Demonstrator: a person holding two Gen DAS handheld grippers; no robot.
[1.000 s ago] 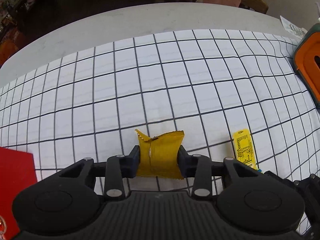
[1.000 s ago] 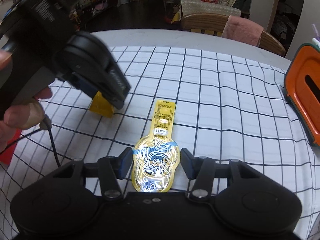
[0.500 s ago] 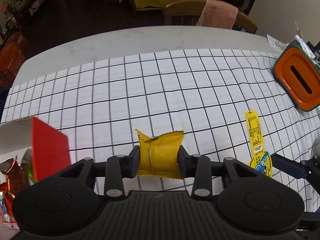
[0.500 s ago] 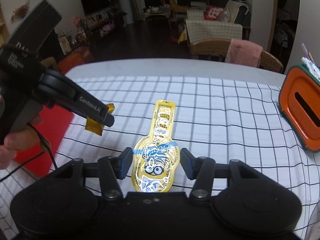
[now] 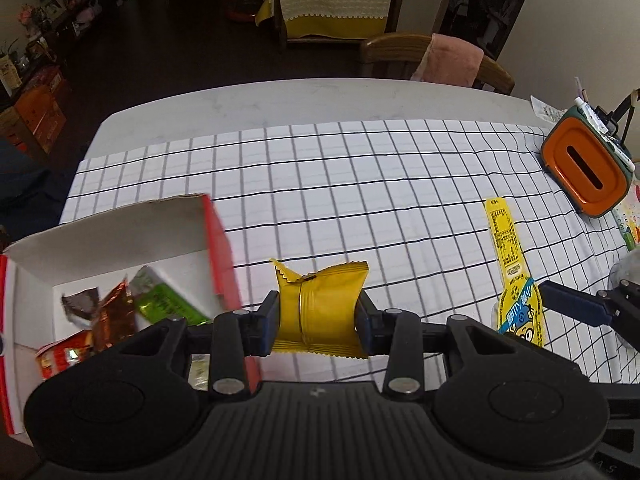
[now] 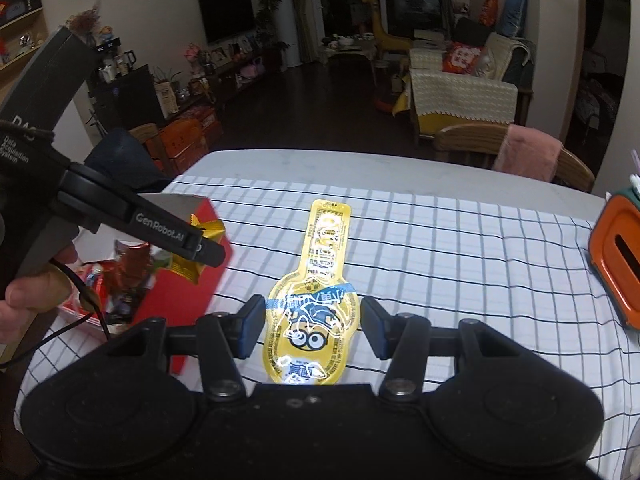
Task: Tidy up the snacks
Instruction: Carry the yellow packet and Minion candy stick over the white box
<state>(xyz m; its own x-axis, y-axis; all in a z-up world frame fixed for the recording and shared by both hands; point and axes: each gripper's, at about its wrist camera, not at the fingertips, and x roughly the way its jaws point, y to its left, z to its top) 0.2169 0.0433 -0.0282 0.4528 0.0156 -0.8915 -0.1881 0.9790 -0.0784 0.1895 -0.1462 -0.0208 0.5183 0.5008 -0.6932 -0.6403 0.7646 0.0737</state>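
Note:
My left gripper [image 5: 318,326] is shut on a small yellow snack packet [image 5: 320,308] and holds it in the air beside the right wall of a red box [image 5: 218,248] with a white inside, which holds several wrapped snacks [image 5: 120,308]. The left gripper [image 6: 200,240] with the packet [image 6: 200,256] also shows in the right wrist view, over the box's [image 6: 180,300] edge. My right gripper [image 6: 312,328] holds a long yellow minion pouch [image 6: 316,300] between its jaws, lifted above the checked cloth; it also shows in the left wrist view [image 5: 516,280].
An orange and green tissue box [image 5: 584,168] stands at the table's right edge. A wooden chair with a pink cloth [image 5: 444,60] is behind the table. The checked tablecloth [image 5: 360,184] covers the near part of the table.
Both grippers have risen and the left one has moved left, bringing the red box and its snacks into view. The yellow packet and the pouch stay gripped.

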